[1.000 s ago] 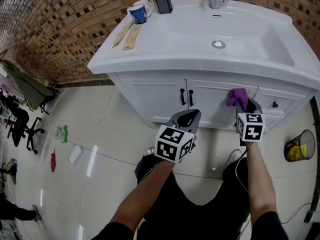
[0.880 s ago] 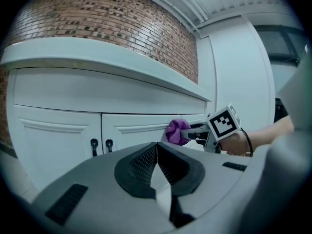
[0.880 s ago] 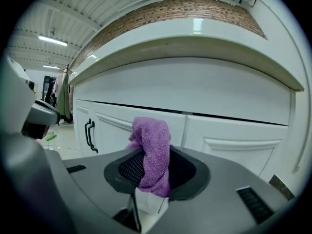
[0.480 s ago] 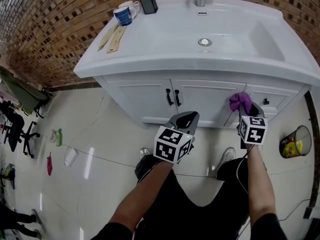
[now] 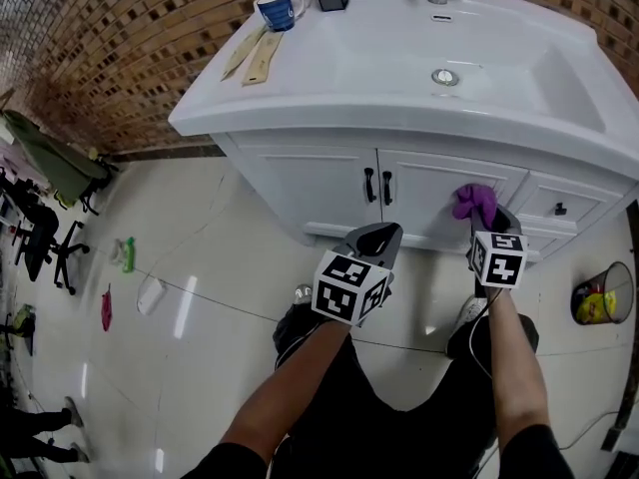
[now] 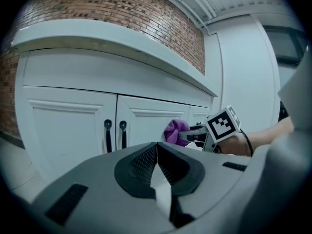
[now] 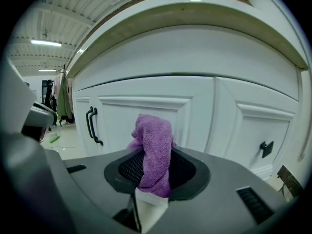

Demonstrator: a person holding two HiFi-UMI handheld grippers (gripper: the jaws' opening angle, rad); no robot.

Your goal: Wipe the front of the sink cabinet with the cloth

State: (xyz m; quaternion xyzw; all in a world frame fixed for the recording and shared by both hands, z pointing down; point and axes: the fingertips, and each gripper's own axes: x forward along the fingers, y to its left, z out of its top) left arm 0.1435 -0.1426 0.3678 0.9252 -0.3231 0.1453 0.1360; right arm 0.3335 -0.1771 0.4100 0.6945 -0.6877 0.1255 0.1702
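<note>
Cloth (image 7: 153, 150): purple, bunched, pinched between the jaws of right gripper (image 5: 483, 216), at right door of sink cabinet (image 5: 310, 183), contact unclear | left gripper (image 6: 157, 155): jaws pressed together, nothing between, apart from doors | wire bin (image 5: 617, 285) on floor, right: yellow and red litter inside | blue mug (image 5: 278, 10) on countertop, contents unreadable

Washroom-style corner in a larger workspace: white sink cabinet (image 5: 300, 183) against a brick wall (image 5: 120, 48), office chair (image 5: 45, 252) well left of it on a glossy tiled floor (image 5: 200, 297).
</note>
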